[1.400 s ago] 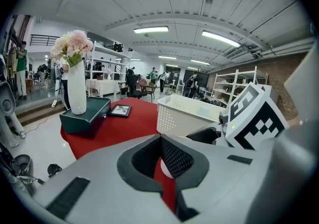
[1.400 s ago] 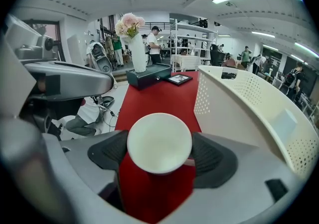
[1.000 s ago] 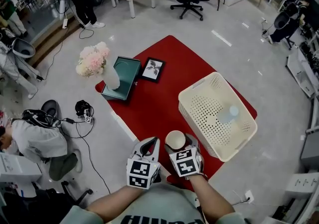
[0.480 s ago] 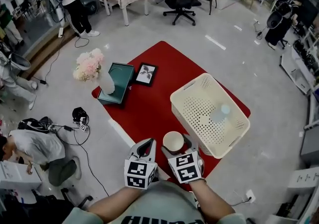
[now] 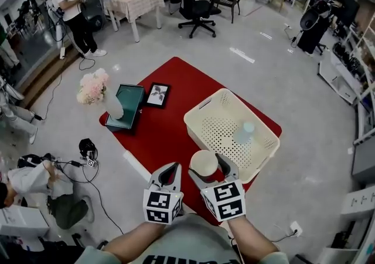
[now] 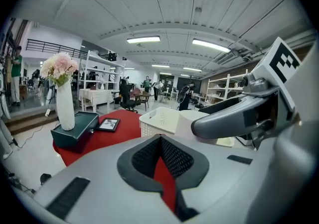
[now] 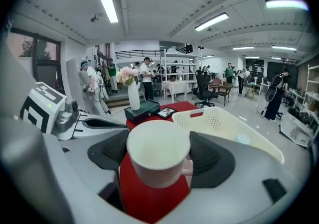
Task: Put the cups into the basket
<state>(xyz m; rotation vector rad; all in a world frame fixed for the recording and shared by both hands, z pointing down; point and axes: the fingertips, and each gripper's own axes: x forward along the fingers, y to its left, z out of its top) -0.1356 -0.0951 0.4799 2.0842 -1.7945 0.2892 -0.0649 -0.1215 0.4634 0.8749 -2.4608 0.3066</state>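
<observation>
Cream-white round cup (image 5: 204, 161), upright, mouth up, clamped between the right gripper (image 7: 158, 154) jaws over the red cloth (image 5: 164, 131), just short of the cream perforated plastic basket (image 5: 200, 108) ahead-right; left gripper (image 5: 170, 170) pinched to a slit, empty.

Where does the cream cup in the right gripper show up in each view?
Head view: the cream round cup is low centre, held by the right gripper, at the basket's near corner.
Left gripper view: right of centre, partly behind the right gripper's finger.
Right gripper view: dead centre, gripped between the fingers.
Shared landmark: the cream perforated plastic basket, just beyond the cup in every view.
</observation>
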